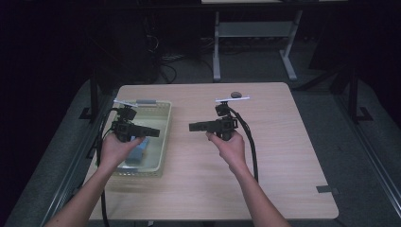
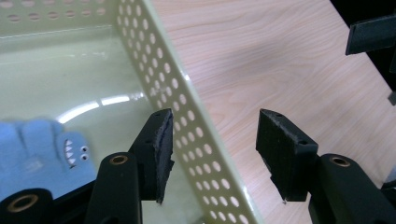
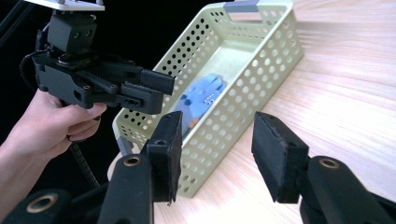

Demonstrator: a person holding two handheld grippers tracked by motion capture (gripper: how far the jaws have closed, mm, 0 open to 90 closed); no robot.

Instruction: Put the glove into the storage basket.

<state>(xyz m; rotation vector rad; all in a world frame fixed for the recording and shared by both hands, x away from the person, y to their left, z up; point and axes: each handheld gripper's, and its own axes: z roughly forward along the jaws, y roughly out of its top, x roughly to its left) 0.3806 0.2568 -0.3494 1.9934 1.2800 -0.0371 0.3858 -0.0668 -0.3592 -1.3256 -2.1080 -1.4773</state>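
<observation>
Blue plush thing with a toothy shark face (image 2: 44, 156) is lying flat on the floor of the pale green perforated basket (image 1: 163, 142), which sits at about 9 o'clock on the wooden table (image 1: 283, 156). From the high view the toy is in the near end of the basket, close to my left hand.

Both tools are empty right now. My left gripper (image 1: 158, 132) hangs over the basket's right wall with its jaws roughly half apart, nothing between them. My right gripper (image 1: 193, 126) is out over bare table, pointing toward 9 o'clock at the basket, jaws also about half apart and holding nothing.

My read: the drop into the basket is done, or a pick is about to start; I can't tell which. If I'm grabbing it next, I need to dip the left jaws down inside the wall.

The toy's long axis runs along the basket's length, roughly 12 to 6. Which end its face points to, I can't say for sure.
</observation>
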